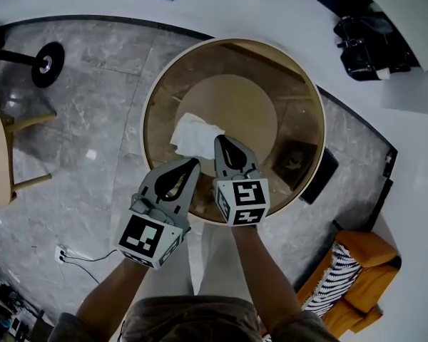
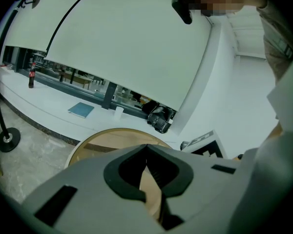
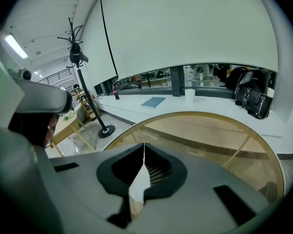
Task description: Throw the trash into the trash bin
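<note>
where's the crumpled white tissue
Head view: the crumpled white tissue lies on the round table, near its middle, just left of the right tool.

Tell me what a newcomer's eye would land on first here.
A round glass table fills the middle of the head view, with a crumpled white tissue lying on it left of centre. At the table's near edge the left gripper and the right gripper both point in with their jaws together. The right gripper's tip is at the tissue's edge.
</note>
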Available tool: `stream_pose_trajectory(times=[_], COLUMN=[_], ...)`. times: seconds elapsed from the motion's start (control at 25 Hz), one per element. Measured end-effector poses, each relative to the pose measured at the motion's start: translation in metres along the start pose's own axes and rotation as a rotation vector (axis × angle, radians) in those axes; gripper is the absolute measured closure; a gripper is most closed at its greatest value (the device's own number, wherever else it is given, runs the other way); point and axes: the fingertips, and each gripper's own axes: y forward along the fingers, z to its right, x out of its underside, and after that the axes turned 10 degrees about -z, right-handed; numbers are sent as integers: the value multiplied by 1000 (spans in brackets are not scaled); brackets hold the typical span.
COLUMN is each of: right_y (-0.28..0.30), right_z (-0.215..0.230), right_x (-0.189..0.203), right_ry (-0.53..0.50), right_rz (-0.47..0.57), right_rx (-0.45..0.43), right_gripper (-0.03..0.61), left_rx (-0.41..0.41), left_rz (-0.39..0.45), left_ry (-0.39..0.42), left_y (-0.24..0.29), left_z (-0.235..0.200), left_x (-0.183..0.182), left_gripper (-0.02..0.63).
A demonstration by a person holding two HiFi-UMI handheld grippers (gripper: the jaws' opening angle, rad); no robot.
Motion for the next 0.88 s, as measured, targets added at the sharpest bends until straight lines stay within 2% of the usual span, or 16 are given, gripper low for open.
stream_pose_trajectory(times=[0.32, 0.36, 0.4, 0.48, 0.88], right_y=[11, 12, 14, 17, 43], right_z=[-4, -5, -6, -9, -8], right_x=[13, 15, 17, 21, 50], right_ry=[20, 27, 30, 25, 20], right_rz=[2, 1, -2, -12, -89], right_rx=[-11, -12, -13, -15, -15], right_gripper=[545, 476, 377, 294, 276], left_rx=[7, 10, 11, 12, 5], left_rz=[-18, -20, -23, -27, -51], left_ry=[0, 0, -1, -6, -20], left_y=[2, 2, 2, 1, 4], left_z=[-1, 0, 0, 0, -8], left_x=[14, 15, 16, 18, 33], left_gripper=[595, 594, 595, 595, 595])
